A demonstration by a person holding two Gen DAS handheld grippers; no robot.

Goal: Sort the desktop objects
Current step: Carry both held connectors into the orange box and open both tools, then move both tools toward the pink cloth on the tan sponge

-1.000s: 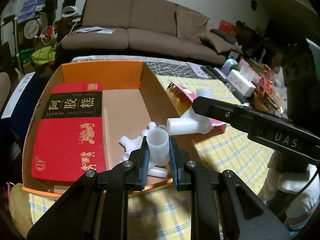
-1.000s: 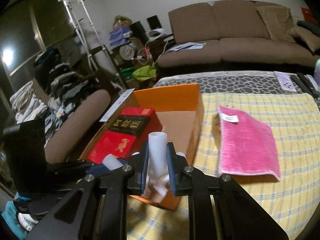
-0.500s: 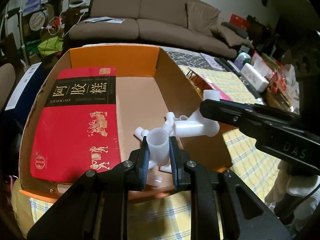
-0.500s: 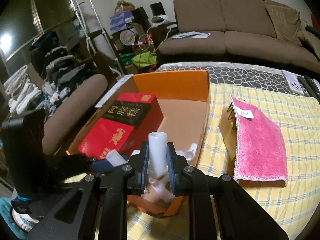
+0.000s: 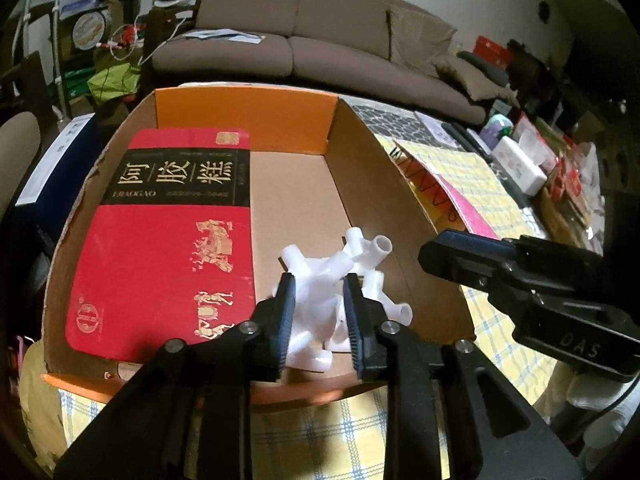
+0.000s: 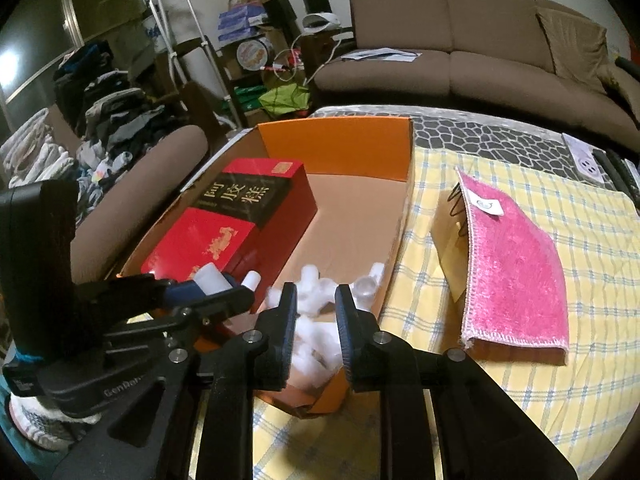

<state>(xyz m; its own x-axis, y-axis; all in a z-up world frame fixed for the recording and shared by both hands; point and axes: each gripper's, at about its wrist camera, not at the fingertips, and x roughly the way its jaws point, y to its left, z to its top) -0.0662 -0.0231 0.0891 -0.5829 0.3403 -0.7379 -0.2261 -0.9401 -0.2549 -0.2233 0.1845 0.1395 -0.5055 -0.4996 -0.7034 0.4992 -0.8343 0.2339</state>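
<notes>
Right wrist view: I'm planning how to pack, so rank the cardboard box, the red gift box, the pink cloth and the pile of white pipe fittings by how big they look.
1. cardboard box
2. and 3. red gift box and pink cloth: alike, so unranked.
4. pile of white pipe fittings, partly hidden behind the right claw.
</notes>
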